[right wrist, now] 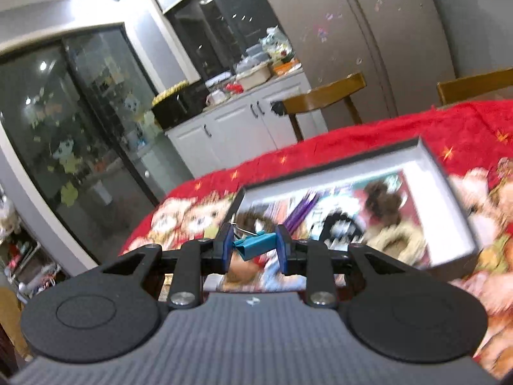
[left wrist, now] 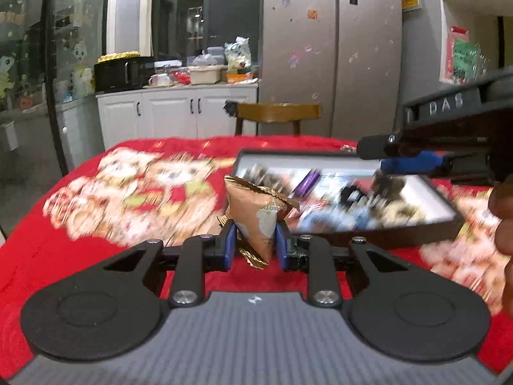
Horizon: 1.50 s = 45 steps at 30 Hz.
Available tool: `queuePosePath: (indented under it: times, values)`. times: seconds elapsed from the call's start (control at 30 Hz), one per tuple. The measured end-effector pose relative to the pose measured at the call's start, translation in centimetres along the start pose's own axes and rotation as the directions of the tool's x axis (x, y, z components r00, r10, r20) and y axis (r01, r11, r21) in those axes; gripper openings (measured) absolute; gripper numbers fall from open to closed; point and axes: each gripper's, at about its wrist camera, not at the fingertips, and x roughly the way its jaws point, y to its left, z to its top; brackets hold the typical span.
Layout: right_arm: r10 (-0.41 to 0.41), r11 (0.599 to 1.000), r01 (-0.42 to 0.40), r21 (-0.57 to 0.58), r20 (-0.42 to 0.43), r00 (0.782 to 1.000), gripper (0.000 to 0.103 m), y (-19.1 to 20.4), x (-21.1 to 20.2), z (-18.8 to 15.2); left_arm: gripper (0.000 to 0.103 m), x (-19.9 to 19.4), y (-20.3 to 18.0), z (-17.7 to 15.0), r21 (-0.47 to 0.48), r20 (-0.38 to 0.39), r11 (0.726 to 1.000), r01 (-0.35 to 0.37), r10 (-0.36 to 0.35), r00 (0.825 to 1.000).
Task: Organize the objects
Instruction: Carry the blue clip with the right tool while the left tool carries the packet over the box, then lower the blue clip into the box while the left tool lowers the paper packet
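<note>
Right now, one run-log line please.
left claw: shut on snack packet | right claw: shut on teal binder clip | tray: filled

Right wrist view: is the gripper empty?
No, the right gripper is clamped on a teal binder clip held between its blue pads, above the tray.

A box (left wrist: pixel 349 237) lies on the cloth (left wrist: pixel 80 250) covering the table, right of centre in the left wrist view, with small items jumbled inside (too blurred to name). A chair (left wrist: pixel 278 111) stands behind the table, cabinets (left wrist: pixel 173 112) further back to its left, a fridge (left wrist: pixel 333 48) behind it.
</note>
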Motion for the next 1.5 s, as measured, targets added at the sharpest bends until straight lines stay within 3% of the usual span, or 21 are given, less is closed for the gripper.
queuePosePath:
  times: [0.27, 0.43, 0.6, 0.8, 0.93, 1.1, 1.23, 1.4, 1.5]
  values:
    - [-0.061, 0.998, 0.061, 0.012, 0.074, 0.995, 0.031, -1.8, -1.2, 6.1, 0.03, 1.5, -4.7, 8.1, -0.055, 0.074, 0.995, 0.087, -0.083, 0.994]
    - [-0.058, 0.995, 0.052, 0.087, 0.067, 0.996, 0.031, -4.8, 0.4, 9.6, 0.03, 5.0, -9.2, 11.2, -0.063, 0.044, 0.979, 0.195, -0.192, 0.98]
    - [-0.107, 0.99, 0.099, 0.103, 0.08, 0.991, 0.031, -7.6, 2.8, 11.1, 0.03, 10.2, -13.2, 12.9, -0.042, 0.008, 0.98, 0.195, -0.195, 0.981]
    - [-0.169, 0.979, 0.167, 0.116, 0.008, 0.986, 0.031, -11.1, 6.0, 10.4, 0.03, 14.9, -14.5, 11.3, -0.046, -0.019, 0.973, 0.225, -0.226, 0.974]
    - [-0.179, 0.976, 0.18, 0.122, -0.018, 0.984, 0.031, -12.6, 8.5, 9.2, 0.03, 18.0, -15.0, 9.3, 0.006, -0.094, 0.988, 0.157, -0.155, 0.983]
    - [-0.235, 0.967, 0.236, 0.097, -0.02, 0.972, 0.031, -14.4, 11.3, 7.5, 0.03, 20.9, -13.9, 7.5, -0.016, -0.151, 0.995, 0.102, -0.103, 0.983]
    - [-0.266, 0.955, 0.267, 0.125, -0.022, 0.964, 0.031, -16.1, 12.5, 6.6, 0.03, 21.9, -13.1, 6.8, -0.021, -0.139, 0.997, 0.08, -0.082, 0.987]
    - [-0.254, 0.963, 0.253, 0.097, -0.008, 0.967, 0.031, -15.7, 12.4, 6.4, 0.03, 21.5, -12.1, 6.6, -0.057, -0.099, 0.996, 0.069, -0.075, 0.992]
    - [-0.246, 0.966, 0.247, 0.081, -0.029, 0.969, 0.031, -15.5, 12.6, 6.1, 0.03, 21.6, -12.4, 6.5, -0.034, -0.114, 0.998, 0.059, -0.062, 0.992]
